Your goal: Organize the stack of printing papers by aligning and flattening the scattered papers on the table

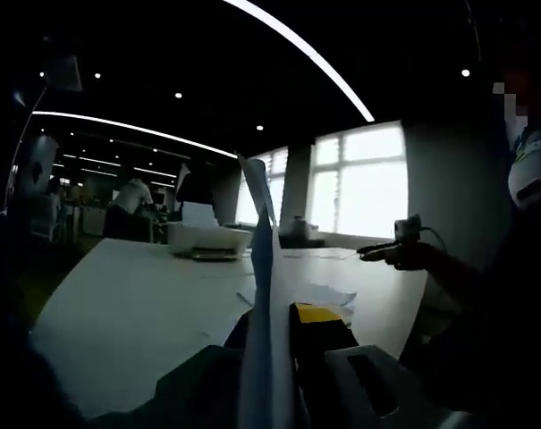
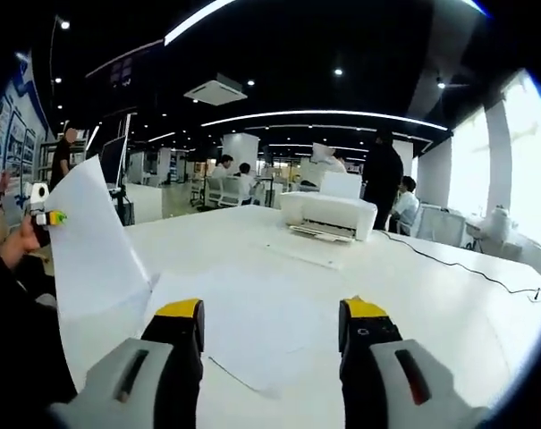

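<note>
Left claw (image 1: 274, 357) pinching one sheet (image 1: 263, 259) upright off the worktop (image 1: 136, 304), likely to carry it to the stack; right claw (image 2: 270, 344) spread, empty, over loose papers (image 2: 252, 331) near the printer (image 2: 328, 214)

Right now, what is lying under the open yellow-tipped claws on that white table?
Under the open right gripper, loose sheets of white paper lie flat on the table. Whether more sheets hide beneath them cannot be seen. The left gripper holds up another sheet nearby.
</note>
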`<state>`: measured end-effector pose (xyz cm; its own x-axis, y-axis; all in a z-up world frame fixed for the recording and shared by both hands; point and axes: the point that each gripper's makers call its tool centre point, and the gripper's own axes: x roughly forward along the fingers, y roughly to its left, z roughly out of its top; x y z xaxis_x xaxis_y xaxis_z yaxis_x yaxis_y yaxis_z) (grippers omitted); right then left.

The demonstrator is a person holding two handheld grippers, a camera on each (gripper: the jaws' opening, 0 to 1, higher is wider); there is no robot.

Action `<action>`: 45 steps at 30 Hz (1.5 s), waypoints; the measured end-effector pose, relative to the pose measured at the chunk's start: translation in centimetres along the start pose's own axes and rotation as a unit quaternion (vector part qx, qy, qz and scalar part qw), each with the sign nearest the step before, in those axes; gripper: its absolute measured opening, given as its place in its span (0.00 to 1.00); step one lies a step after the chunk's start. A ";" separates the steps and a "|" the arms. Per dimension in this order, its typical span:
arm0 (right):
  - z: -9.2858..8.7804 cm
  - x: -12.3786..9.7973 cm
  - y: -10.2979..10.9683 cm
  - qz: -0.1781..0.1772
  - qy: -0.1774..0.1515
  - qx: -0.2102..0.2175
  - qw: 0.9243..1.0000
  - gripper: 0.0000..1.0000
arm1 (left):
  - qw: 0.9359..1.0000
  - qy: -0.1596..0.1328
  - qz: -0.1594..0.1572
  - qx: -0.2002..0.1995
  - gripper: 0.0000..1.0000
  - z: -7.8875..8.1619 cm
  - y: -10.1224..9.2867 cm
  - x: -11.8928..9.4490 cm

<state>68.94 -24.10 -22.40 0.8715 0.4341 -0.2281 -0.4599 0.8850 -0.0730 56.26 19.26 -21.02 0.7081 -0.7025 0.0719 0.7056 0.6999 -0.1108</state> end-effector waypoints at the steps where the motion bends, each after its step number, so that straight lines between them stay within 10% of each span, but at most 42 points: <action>1: -0.2 0.2 0.0 0.000 0.002 0.001 1.000 0.57 | 1.000 0.000 0.000 0.000 0.06 0.0 0.0 0.0; 45: -3.1 5.6 -0.1 -0.006 0.023 0.020 1.000 0.60 | 1.000 0.003 -0.004 0.001 0.06 0.3 0.0 0.7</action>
<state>73.34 -22.24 -26.71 0.8674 0.4167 -0.2719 -0.4420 0.8963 -0.0365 56.80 18.79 -20.71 0.7028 -0.7082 0.0670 0.7108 0.6950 -0.1084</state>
